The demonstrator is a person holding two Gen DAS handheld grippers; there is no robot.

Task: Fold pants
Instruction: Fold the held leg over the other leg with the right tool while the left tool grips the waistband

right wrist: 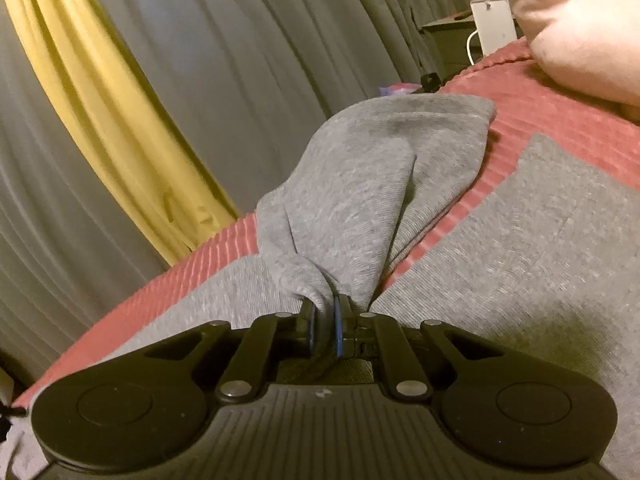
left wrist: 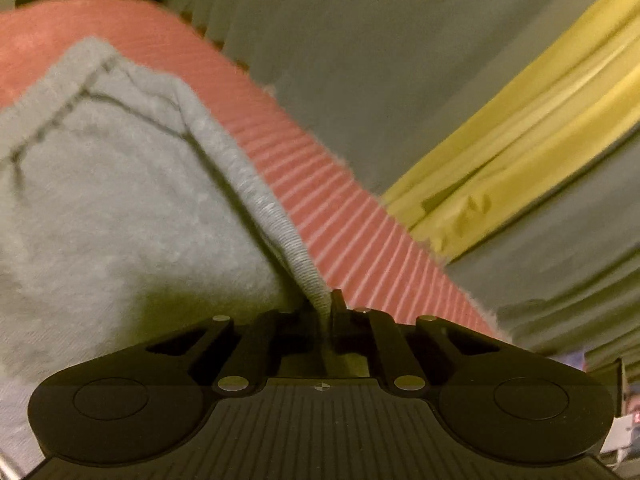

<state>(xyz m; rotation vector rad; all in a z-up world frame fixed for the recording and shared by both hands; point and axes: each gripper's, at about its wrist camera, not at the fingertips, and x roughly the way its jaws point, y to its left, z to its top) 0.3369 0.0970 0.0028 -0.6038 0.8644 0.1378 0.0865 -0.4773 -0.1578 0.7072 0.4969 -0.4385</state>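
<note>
Grey sweatpants (left wrist: 100, 200) lie on a red ribbed bedspread (left wrist: 340, 208). My left gripper (left wrist: 325, 304) is shut on a ribbed edge of the pants, which runs up and left from the fingertips. In the right wrist view my right gripper (right wrist: 325, 308) is shut on a bunched fold of the grey pants (right wrist: 360, 184). That fold rises in a hump ahead of it, over more flat grey fabric (right wrist: 520, 260) on the bedspread (right wrist: 560, 120).
Grey curtains (left wrist: 400, 40) and a yellow curtain (left wrist: 520, 140) hang beyond the bed edge; they also show in the right wrist view (right wrist: 100, 100). A pale pillow (right wrist: 580, 28) lies at the far right of the bed. A white device (right wrist: 494, 26) stands on a dark nightstand behind.
</note>
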